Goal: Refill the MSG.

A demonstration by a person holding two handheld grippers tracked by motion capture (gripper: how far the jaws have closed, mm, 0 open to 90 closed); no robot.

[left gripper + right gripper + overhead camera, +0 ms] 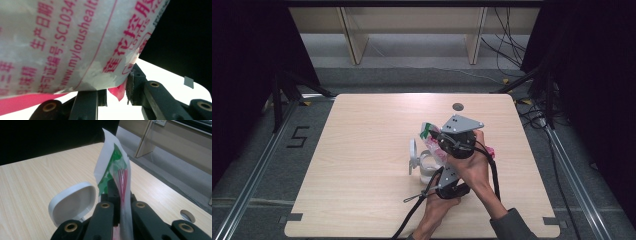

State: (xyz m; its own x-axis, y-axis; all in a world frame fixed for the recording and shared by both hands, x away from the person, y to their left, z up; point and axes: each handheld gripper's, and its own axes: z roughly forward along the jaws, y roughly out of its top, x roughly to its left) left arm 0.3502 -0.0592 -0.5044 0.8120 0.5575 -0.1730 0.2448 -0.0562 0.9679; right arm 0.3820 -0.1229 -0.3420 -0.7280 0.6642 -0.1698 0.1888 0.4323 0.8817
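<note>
pouch [432, 141]: 1, a soft plastic packet, translucent white film printed with red characters and a web address, a solid red band along 1 edge, a green patch near the top corner. in the high view it sits above the middle of the table, slanted, between the 2 grippers and over the container. in the left gripper view its film [75, 42] is crinkled, glossy and pressed close to the camera; in the right gripper view the top [113, 162] stands upright as a thin, flat, pointed flap.

grippers: 2, black, each with a grey three-cornered plate and a trailing black cable. right gripper [122, 197]: jaws fully closed, pinching the pouch's upper edge flat between them. left gripper [116, 93]: jaws part closed on the pouch's lower red edge, the film wedged between them.

container [428, 167]: 1, small, white, round, apparently plastic, standing on the table directly under the pouch. its hinged lid [72, 203], 1, smooth, rounded and shallow, stands flipped open at the side.

table [362, 150]: 1, pale wood-grain top, rounded corners, 1 round grey cable hole [458, 106] near the far edge.

hands: 2, bare, entering from the near edge, 1 grey sleeve [512, 225] at the right wrist.
</note>
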